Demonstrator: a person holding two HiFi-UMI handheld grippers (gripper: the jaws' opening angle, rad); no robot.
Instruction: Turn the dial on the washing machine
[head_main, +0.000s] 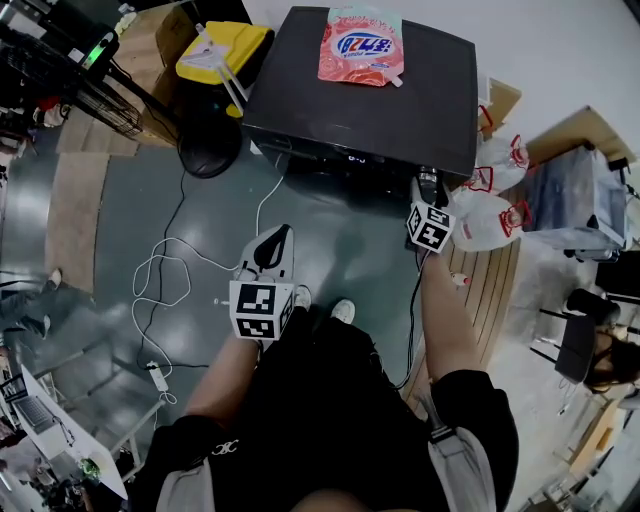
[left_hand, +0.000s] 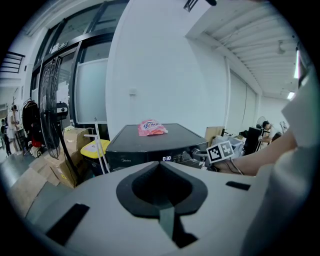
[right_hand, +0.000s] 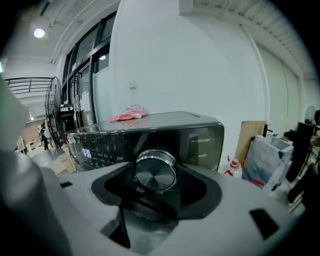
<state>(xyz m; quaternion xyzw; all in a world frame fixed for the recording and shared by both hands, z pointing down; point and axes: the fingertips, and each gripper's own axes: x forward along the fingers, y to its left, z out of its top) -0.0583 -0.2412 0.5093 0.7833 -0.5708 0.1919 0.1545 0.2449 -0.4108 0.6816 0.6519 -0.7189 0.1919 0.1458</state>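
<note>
Clearly, the right gripper (head_main: 428, 190) is up against the front right corner of the black washing machine (head_main: 360, 110). Its jaws are a little apart, and the round silver dial (right_hand: 156, 172) sits between them, held on both sides. The left gripper (head_main: 275, 245) hangs lower, well away from the machine, with its jaws together and nothing between them, and a pink detergent pouch (head_main: 362, 45) lies on the lid.

Brushed-metal dial (right_hand: 156, 172) on a glossy black washing machine (right_hand: 200, 137) panel.
</note>
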